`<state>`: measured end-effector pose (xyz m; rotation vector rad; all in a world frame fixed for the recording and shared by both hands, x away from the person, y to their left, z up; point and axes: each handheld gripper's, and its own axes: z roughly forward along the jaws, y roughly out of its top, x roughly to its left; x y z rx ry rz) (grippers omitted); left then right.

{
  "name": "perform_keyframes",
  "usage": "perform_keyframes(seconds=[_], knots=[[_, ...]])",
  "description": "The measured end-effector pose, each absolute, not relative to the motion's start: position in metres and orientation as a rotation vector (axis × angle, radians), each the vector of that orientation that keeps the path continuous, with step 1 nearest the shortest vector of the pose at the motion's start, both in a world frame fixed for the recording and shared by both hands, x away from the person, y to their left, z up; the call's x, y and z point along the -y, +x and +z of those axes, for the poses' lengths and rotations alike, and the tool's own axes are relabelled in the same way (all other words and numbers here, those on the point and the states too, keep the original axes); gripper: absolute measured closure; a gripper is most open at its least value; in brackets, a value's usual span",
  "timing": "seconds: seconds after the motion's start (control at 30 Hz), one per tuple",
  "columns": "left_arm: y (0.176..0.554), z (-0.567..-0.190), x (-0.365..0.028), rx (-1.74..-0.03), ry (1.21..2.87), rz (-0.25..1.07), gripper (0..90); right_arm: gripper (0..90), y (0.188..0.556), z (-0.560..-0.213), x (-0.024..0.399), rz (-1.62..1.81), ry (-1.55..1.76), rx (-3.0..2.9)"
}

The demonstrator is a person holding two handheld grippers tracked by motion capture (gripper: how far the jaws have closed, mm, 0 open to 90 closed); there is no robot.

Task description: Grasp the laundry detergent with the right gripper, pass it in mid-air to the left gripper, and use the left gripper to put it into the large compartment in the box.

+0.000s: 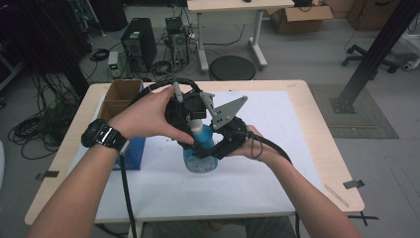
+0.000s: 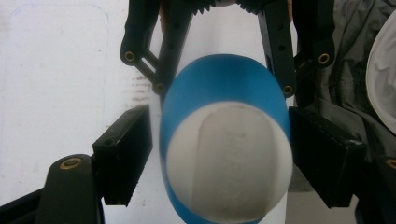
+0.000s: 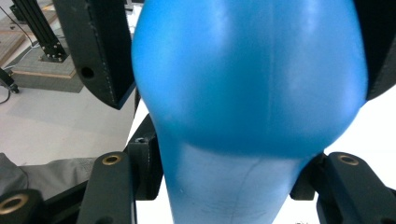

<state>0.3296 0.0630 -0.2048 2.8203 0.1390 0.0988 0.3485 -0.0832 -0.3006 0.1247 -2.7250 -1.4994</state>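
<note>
Blue plastic bottle (image 1: 200, 156) with a white cap (image 1: 196, 122) stands upright near the middle of the desk (image 1: 297, 94), on a white sheet (image 1: 267, 124) that covers most of the wooden top. Both grippers meet at the bottle. The left gripper (image 1: 185, 116), held in the left hand (image 1: 148, 116), comes in from above at the cap and neck; a black watch (image 1: 101, 136) sits on that wrist. In the left gripper view the cap (image 2: 229, 163) and the blue shoulder (image 2: 219, 84) lie between the two black jaws, the right jaw against the bottle's side and the left jaw just beside it with a thin gap showing, so the left gripper (image 2: 219, 154) is narrowed around the top of the bottle, and whether it presses firmly cannot be told. The right gripper (image 1: 225, 141), held in the right hand (image 1: 255, 146), reaches the bottle from the right, its grey three-cornered plate (image 1: 228, 111) tilted upward. In the right gripper view the blue body (image 3: 247, 79) sits between the jaws, which lie against it on both sides, so the right gripper (image 3: 247, 93) holds the bottle. An open cardboard box (image 1: 120, 96) and a blue box (image 1: 132, 148) stand at the left edge of the desk, well apart from the bottle.
</note>
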Motion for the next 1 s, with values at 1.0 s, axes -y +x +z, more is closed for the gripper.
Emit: perform_keyframes(seconds=[1.0], knots=[[0.3310,-0.2059,-0.0564,-0.182,2.859,0.097,37.9,42.7,0.3505,-0.3042,0.0854,-1.474,0.120,2.732]])
